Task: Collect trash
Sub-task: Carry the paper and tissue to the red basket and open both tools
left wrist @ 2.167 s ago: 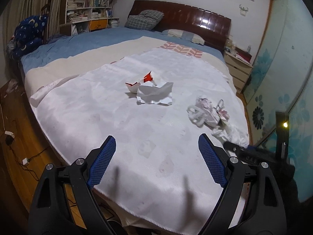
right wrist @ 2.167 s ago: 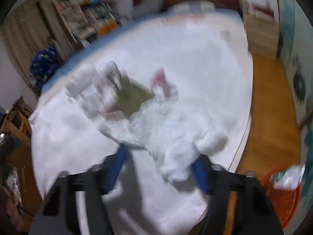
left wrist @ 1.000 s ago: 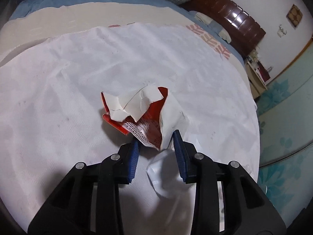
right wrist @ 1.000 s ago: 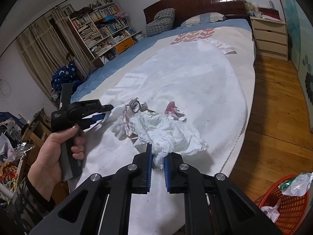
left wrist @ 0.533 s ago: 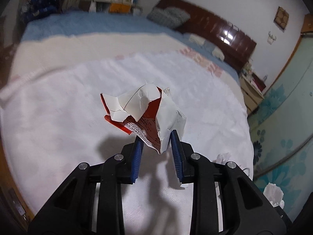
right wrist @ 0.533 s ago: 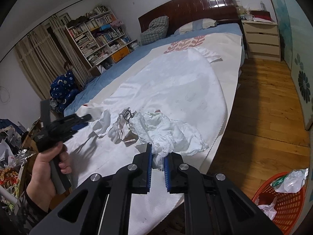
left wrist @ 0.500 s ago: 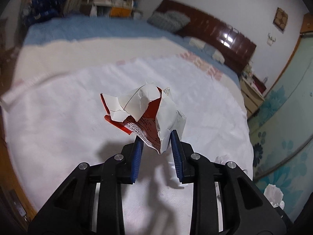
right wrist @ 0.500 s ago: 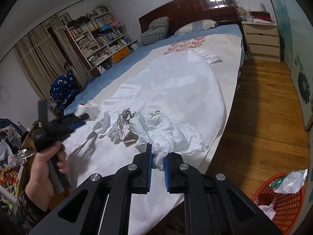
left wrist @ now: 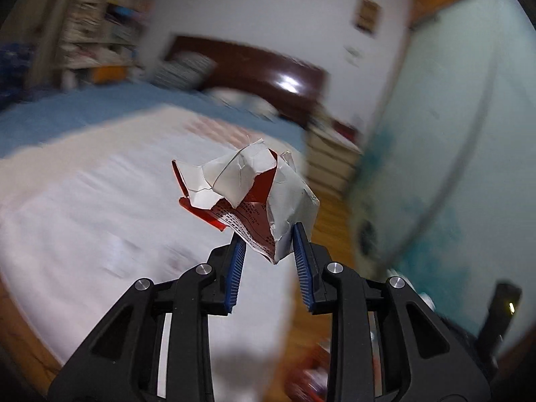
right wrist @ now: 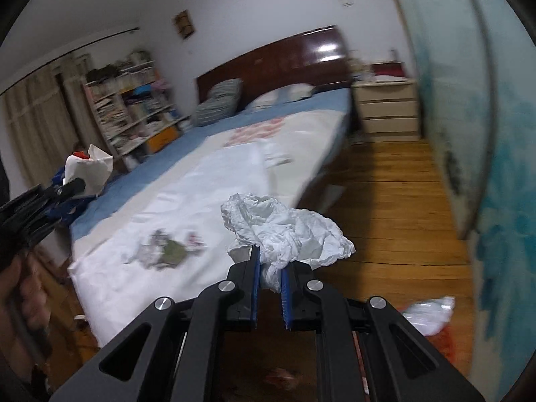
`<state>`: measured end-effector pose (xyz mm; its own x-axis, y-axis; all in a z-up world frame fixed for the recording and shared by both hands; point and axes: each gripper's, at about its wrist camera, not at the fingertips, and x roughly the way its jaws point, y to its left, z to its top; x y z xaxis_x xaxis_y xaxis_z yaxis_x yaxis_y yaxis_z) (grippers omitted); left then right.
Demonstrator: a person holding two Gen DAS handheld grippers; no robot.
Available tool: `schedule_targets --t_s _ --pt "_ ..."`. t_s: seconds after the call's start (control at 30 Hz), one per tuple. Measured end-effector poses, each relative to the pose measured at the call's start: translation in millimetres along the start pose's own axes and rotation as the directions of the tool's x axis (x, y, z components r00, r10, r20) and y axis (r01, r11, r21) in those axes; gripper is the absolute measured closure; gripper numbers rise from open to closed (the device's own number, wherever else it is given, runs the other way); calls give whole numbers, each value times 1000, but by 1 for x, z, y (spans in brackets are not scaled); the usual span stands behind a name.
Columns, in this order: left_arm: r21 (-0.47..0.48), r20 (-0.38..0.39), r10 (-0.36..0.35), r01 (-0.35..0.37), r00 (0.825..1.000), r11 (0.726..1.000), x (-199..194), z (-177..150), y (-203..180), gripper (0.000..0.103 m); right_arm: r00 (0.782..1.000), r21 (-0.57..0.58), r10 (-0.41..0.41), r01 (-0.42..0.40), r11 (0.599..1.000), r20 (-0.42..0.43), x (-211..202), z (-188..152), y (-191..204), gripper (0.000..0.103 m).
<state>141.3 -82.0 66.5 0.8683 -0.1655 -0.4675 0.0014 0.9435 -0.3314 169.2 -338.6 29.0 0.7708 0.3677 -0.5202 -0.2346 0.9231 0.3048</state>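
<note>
On the wooden floor (right wrist: 395, 201) beside the bed, the orange mesh basket (right wrist: 445, 338) lies lower right of the right gripper (right wrist: 269, 283), clenched on crumpled white plastic (right wrist: 288, 234); the left gripper (left wrist: 269, 251) clamps a crushed red-and-white carton (left wrist: 248, 184).

Black handheld grippers with blue pads

Left gripper (left wrist: 269, 239) and right gripper (right wrist: 269, 263): ribbed blue pads, silver pivot screws, black cut-out arms.
</note>
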Motion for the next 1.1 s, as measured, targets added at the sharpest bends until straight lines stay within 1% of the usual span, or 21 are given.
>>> schedule_targets --t_s 0.03,0.1,0.13,0.17,0.27,0.3,0.33,0.4,0.47,0.5,0.57,0.6,0.63,0.67,0.7,0.73,0.8,0.83,0.97,1.07,1.1 --pt "20 -43 -48 49 998 999 12 -13 -21 74 1000 2 -25 25 1000 2 -9 0 -11 91" --pt "94 -133 -90 102 987 990 38 -41 -58 74 997 13 -78 78 997 -15 -26 -3 -40 91" --pt "106 -168 -105 124 980 987 49 -53 -69 74 995 20 -98 99 995 -32 -31 -5 -52 91" --pt "120 -216 -117 145 969 982 62 -67 -80 74 990 27 -118 120 992 -81 -34 -11 -72 91" --pt "163 -396 -124 203 910 966 115 -121 -113 74 964 54 -158 174 983 -214 -27 -27 -115 91" --pt "175 -430 -114 207 896 963 125 -133 -118 74 951 86 -162 190 978 -263 -23 -34 -133 91" --pt "179 -472 -107 214 875 960 140 -149 -124 74 932 126 -154 205 971 -328 -17 -43 -151 91" --pt "174 -531 -97 220 842 960 163 -173 -131 74 904 172 -152 237 956 -400 -9 -54 -177 91" --pt "157 -557 -99 221 825 962 174 -186 -135 74 883 205 -155 268 941 -442 -1 -66 -193 91" --pt "159 -570 -97 225 816 961 181 -191 -139 73 877 221 -152 277 935 -456 1 -68 -200 89" --pt "171 -590 -93 237 802 956 191 -196 -146 70 878 242 -149 283 928 -456 2 -71 -205 88" --pt "174 -592 -87 233 801 957 194 -195 -150 64 873 243 -156 294 925 -462 4 -71 -206 87" --pt "172 -598 -83 229 797 958 198 -197 -156 54 870 241 -161 301 923 -467 6 -71 -204 81" --pt "162 -599 -87 226 796 961 199 -195 -156 36 867 242 -165 307 921 -470 8 -71 -203 73" --pt "153 -593 -96 229 799 961 194 -198 -156 28 871 247 -164 305 920 -464 8 -70 -201 56" --pt "147 -584 -102 228 805 963 193 -195 -155 28 875 251 -161 300 921 -456 9 -67 -199 50" --pt "153 -577 -93 218 812 964 191 -192 -155 28 884 244 -172 300 922 -434 7 -64 -196 49" --pt "149 -574 -94 216 814 965 179 -189 -147 28 884 235 -179 302 924 -431 8 -63 -194 47" --pt "132 -548 -97 201 831 971 169 -177 -140 28 888 255 -163 293 922 -429 14 -61 -189 45" --pt "136 -495 -94 184 864 973 151 -156 -130 28 899 275 -147 277 921 -412 15 -58 -180 42" --pt "140 -470 -88 172 879 975 142 -146 -125 28 904 279 -139 267 922 -405 16 -57 -175 40"
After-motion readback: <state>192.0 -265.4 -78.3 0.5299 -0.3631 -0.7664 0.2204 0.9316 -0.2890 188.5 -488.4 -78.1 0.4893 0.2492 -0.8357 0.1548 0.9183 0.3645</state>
